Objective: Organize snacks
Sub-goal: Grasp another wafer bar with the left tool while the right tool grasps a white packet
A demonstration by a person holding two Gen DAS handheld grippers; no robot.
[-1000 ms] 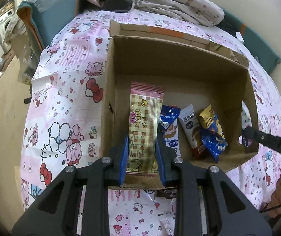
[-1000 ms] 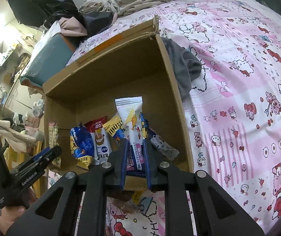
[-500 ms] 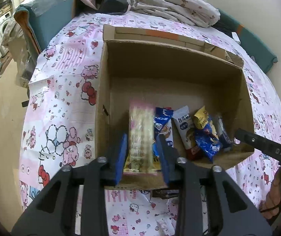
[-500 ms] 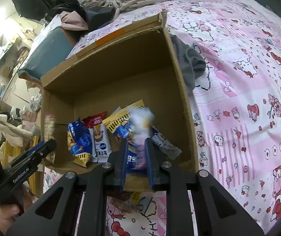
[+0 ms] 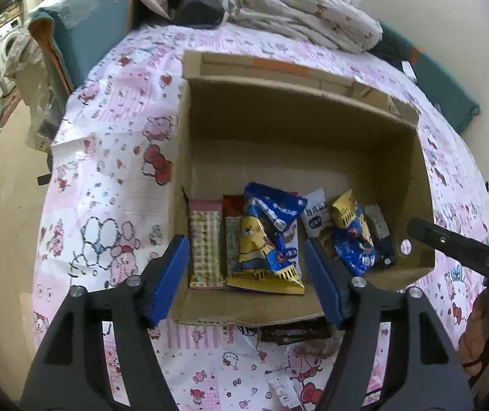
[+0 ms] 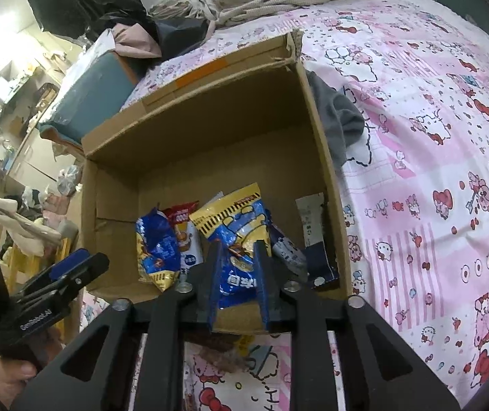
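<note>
- Now the left gripper (image 5: pixel 247 275) hangs over the near edge of the cardboard box (image 5: pixel 412 157), its blue pads spread wide apart and holding nothing; the pink checked snack packet (image 5: pixel 205 245) lies just inside the left pad, flat on the box floor against the left wall.
- The right gripper (image 6: pixel 238 282) is tilted down at the box's near right part, its fingers partly apart; a blue and yellow snack bag (image 6: pixel 235 236) shows between them, and whether they touch it cannot be told.
- More packets lie side by side along the box's near wall.
- The box rests on a bed under a pink cartoon-print sheet (image 6: pixel 432 130), with crumpled bedding (image 5: pixel 299 17) at the head and a cluttered room to the left.
- "GenRobot.AI" is printed on the left gripper's body in the right wrist view.
</note>
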